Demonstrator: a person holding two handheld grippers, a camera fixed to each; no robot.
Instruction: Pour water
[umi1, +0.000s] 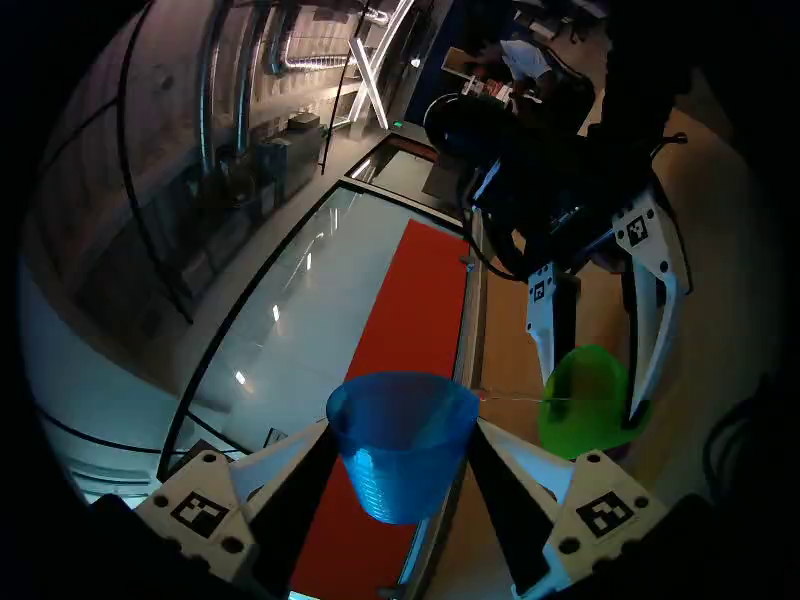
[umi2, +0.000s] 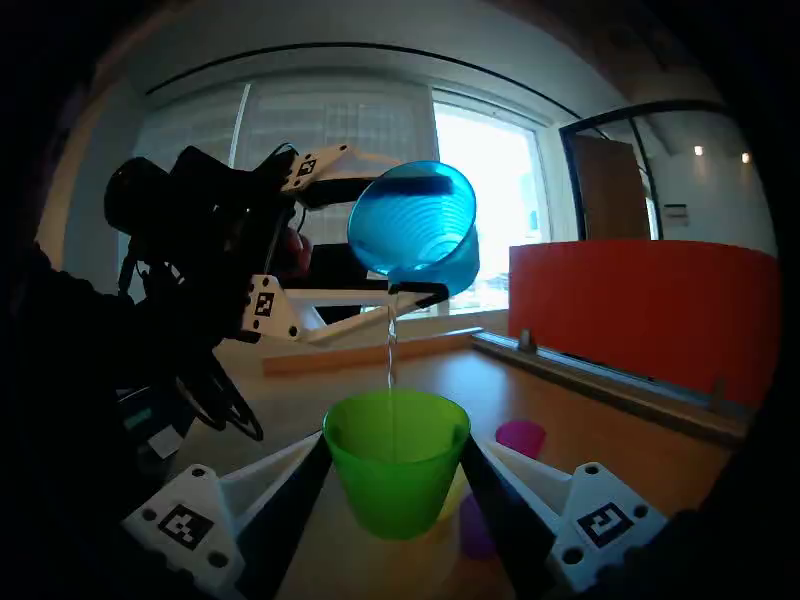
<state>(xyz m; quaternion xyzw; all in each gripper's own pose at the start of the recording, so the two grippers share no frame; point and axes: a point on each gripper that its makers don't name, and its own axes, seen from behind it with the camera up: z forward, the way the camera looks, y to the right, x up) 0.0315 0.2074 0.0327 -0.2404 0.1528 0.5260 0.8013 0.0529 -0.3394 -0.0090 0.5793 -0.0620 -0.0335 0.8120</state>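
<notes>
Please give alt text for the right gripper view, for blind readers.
A tilted blue cup in the left hand-held gripper pours a thin water stream into a green cup, held upright by the right hand-held gripper, with a wooden table behind.

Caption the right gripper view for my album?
Blue cup in left gripper streams water into green cup in right gripper.

The green cup (umi2: 397, 470) hides most of a purple thing (umi2: 472, 530) on the counter (umi2: 610, 440); its kind is unclear.
</notes>
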